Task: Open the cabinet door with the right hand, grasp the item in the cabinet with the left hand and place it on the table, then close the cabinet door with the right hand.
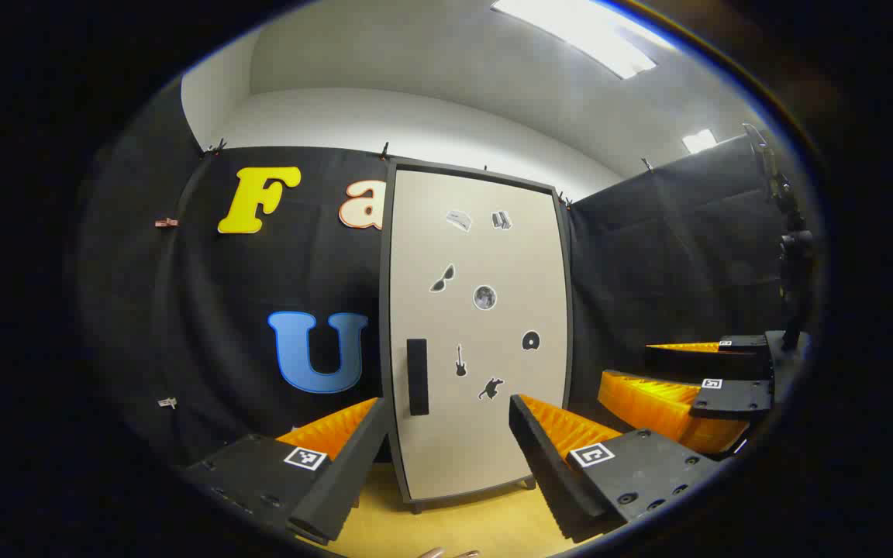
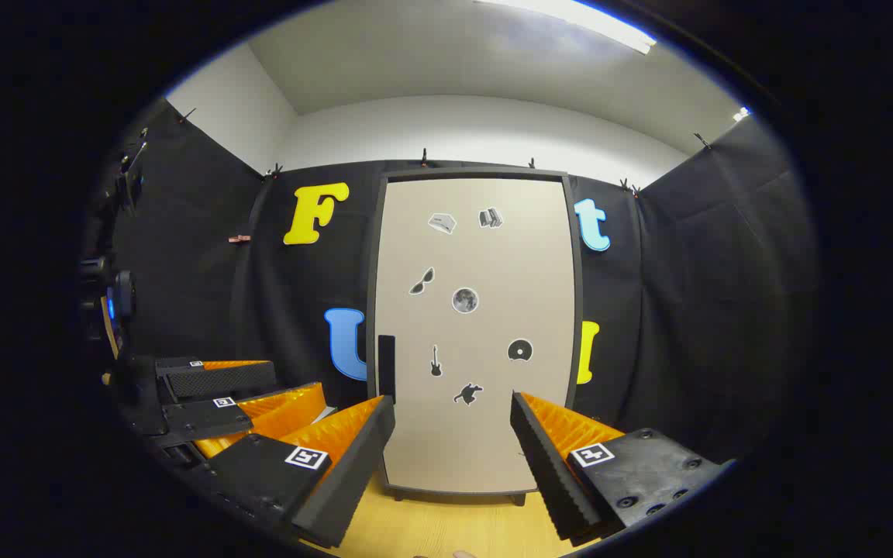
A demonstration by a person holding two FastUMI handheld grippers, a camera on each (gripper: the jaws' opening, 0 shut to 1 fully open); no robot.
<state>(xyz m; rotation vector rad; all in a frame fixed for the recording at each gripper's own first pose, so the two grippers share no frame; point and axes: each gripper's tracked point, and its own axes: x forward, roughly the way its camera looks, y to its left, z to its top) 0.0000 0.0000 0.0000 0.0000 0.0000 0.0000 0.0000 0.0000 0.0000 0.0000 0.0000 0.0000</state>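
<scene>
Left gripper (image 1: 446,434): fingers spread wide, nothing between them. Cabinet door (image 1: 481,325): shut, upright at 12 o'clock beyond the fingertips, apart from them; dark handle (image 1: 417,377) at 11 o'clock. Right gripper (image 2: 453,434): fingers spread, empty; same door (image 2: 474,325) at 12 o'clock, handle (image 2: 386,367) at 11. Wooden table (image 2: 446,527) beneath. Item in the cabinet: hidden behind the door.

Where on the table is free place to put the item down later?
The bare wooden table strip in front of the closed cabinet door is free, bordered by the cabinet feet. Both open grippers, left gripper and right gripper, crowd its sides.
</scene>
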